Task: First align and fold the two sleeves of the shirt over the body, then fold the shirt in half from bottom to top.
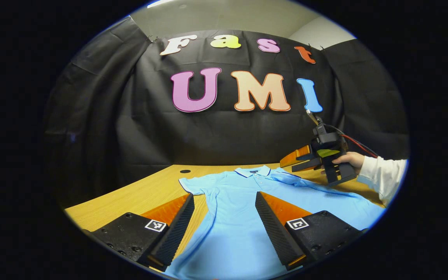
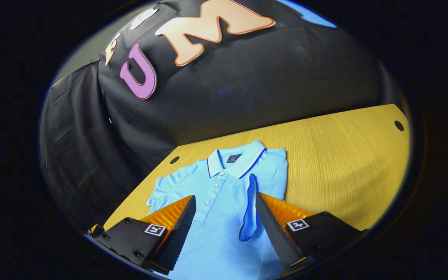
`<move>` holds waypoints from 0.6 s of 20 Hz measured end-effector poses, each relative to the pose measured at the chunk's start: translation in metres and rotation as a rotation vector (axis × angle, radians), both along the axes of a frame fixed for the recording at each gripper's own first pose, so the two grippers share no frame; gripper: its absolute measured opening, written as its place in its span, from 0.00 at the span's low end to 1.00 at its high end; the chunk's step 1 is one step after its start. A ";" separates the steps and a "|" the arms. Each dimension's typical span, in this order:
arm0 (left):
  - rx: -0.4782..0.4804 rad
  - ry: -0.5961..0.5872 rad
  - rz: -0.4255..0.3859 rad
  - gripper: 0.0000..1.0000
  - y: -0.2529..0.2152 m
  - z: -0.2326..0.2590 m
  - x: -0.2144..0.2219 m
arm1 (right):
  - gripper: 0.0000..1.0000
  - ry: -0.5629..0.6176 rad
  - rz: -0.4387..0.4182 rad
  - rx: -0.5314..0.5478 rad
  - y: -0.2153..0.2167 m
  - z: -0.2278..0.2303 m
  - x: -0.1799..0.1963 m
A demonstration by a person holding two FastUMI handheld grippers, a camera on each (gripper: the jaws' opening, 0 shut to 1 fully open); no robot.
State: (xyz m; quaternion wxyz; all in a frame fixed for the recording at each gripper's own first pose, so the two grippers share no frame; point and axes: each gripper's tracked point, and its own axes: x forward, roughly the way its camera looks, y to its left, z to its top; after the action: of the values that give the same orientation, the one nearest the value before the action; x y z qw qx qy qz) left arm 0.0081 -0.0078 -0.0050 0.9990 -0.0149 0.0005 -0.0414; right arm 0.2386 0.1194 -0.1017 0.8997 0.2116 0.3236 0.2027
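Right gripper (image 2: 224, 221), jaws wide, hovers over the polo shirt (image 2: 216, 202); its folded right sleeve (image 2: 250, 210) brushes one finger (left sleeve (image 2: 167, 186) I'd fold next).

No legible text; shirt (image 2: 224, 202) collar label (tiny) unreadable.
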 end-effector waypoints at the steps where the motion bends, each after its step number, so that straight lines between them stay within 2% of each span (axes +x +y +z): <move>1: 0.001 0.007 -0.001 0.96 0.000 -0.001 0.001 | 0.97 -0.014 0.005 0.016 0.002 0.008 -0.010; 6: -0.001 0.080 -0.018 0.96 -0.002 -0.012 0.008 | 0.97 -0.116 0.021 0.001 -0.010 0.042 -0.058; 12: -0.152 0.185 -0.072 0.96 0.004 -0.018 0.026 | 0.97 -0.189 -0.018 -0.002 -0.041 0.062 -0.106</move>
State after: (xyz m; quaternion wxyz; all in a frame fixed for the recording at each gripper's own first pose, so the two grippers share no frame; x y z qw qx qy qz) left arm 0.0338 -0.0033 -0.0226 0.9886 -0.0944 0.0901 -0.0757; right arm 0.1331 0.0781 -0.0401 0.9282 0.1933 0.2354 0.2135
